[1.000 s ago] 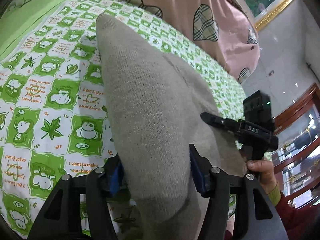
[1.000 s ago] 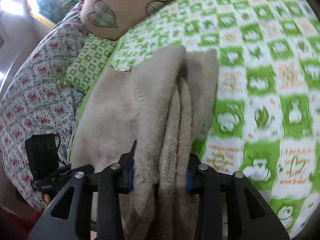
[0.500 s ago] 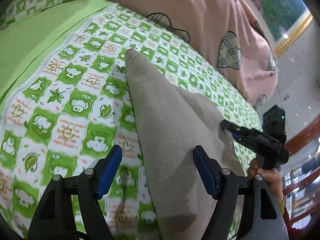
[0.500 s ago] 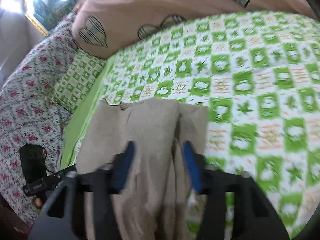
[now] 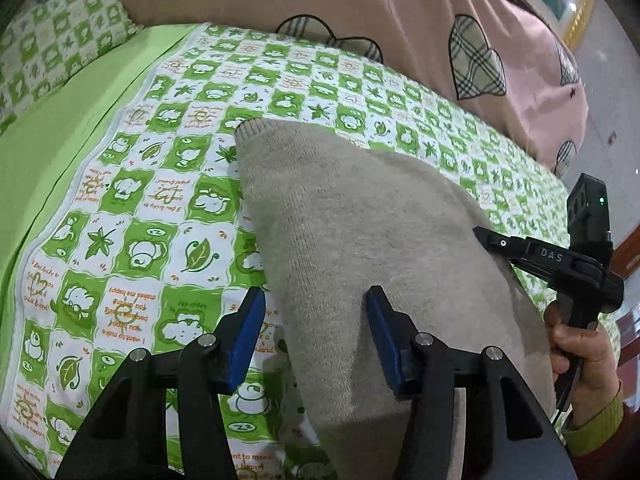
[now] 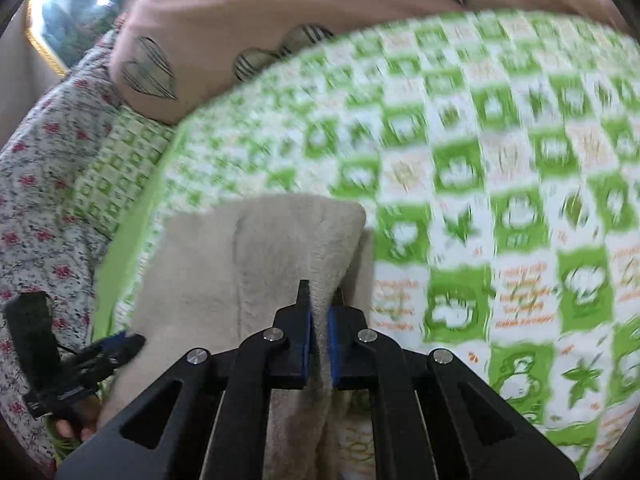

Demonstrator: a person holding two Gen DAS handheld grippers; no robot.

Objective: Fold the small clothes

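A folded beige knit garment (image 5: 360,220) lies on the green-and-white patterned bedspread (image 5: 132,200). My left gripper (image 5: 316,336) is open just above its near edge, with one blue pad (image 5: 244,340) over the bedspread and the other over the knit, holding nothing. In the right wrist view the garment (image 6: 256,256) lies straight ahead. My right gripper (image 6: 319,320) is shut on a thin ridge of the garment's right side. The right gripper also shows in the left wrist view (image 5: 486,238) at the garment's right edge, and the left gripper shows in the right wrist view (image 6: 120,344).
A pink quilt with plaid hearts (image 5: 400,12) is piled along the far side of the bed. A green-checked pillow (image 5: 44,40) lies at the far left. A floral blanket (image 6: 36,160) lies left of the garment. The right wrist view is motion-blurred.
Both grippers let go of the garment and drew back from it, and it now lies folded flat. The right gripper has since shut on the garment's right side.
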